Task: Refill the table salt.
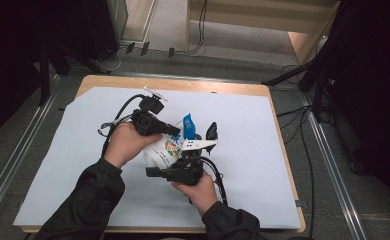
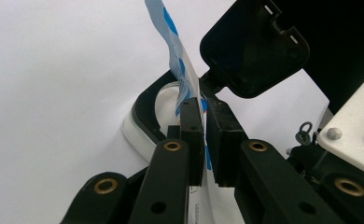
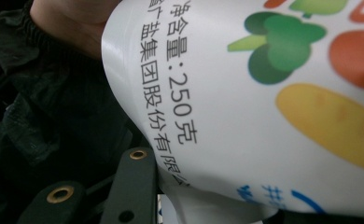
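- salt pouch (image 1: pixel 169 148): a soft white printed bag marked 250 克, held above the middle of the table (image 1: pixel 278 100) between both grippers; its blue top seal (image 1: pixel 188 123) stands up at 12 o'clock of the bag.
- left gripper (image 2: pixel 203 135): fingers (image 2: pixel 192 140) closed narrow on the flat blue-and-white seal strip, film pinched between the pads. in the high view it (image 1: pixel 175 131) comes in from 10 o'clock.
- right gripper (image 1: pixel 155 172): sits under the bag at 6 o'clock; in the right gripper view one finger (image 3: pixel 131 186) presses against the bulging side of the pouch (image 3: pixel 245 93), the other is hidden, so the fingers' spread cannot be told.
- handling, judged: the film looks glossy and likely slippery; the fill is granular, so the body should sag and shift. the flat seal is the firmest place to take hold; the belly would deform.
- white sheet (image 1: pixel 58 170): covers the table, bare all round the bag. open room is widest at 3 and 9 o'clock; the table edge lies nearest at 6 o'clock.
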The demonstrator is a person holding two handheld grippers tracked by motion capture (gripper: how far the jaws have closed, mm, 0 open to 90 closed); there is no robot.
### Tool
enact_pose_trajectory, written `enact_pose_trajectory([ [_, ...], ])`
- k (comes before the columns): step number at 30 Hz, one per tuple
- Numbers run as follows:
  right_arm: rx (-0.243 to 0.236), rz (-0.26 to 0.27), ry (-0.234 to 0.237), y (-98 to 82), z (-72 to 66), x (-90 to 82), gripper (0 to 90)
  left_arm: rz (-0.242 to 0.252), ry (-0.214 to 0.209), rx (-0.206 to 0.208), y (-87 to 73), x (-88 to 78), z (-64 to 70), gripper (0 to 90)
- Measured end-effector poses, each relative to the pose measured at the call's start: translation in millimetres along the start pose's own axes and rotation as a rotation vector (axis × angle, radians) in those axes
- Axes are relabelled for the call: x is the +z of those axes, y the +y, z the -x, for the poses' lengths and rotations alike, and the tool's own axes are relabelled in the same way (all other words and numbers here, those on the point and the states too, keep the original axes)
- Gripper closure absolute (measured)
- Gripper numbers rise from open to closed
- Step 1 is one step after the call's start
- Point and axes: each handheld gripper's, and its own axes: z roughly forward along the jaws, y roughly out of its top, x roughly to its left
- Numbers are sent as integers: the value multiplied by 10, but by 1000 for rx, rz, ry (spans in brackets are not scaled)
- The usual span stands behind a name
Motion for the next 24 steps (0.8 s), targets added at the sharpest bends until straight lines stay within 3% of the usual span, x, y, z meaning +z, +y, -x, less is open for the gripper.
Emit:
enact_pose_trajectory([
  [7, 11, 2, 15, 8, 7, -9, 690, 3, -4, -1, 4, 2, 7, 846],
  [24, -7, -8, -12, 17, -2, -2, 690, 4, 20, 20, 8, -7, 17, 883],
])
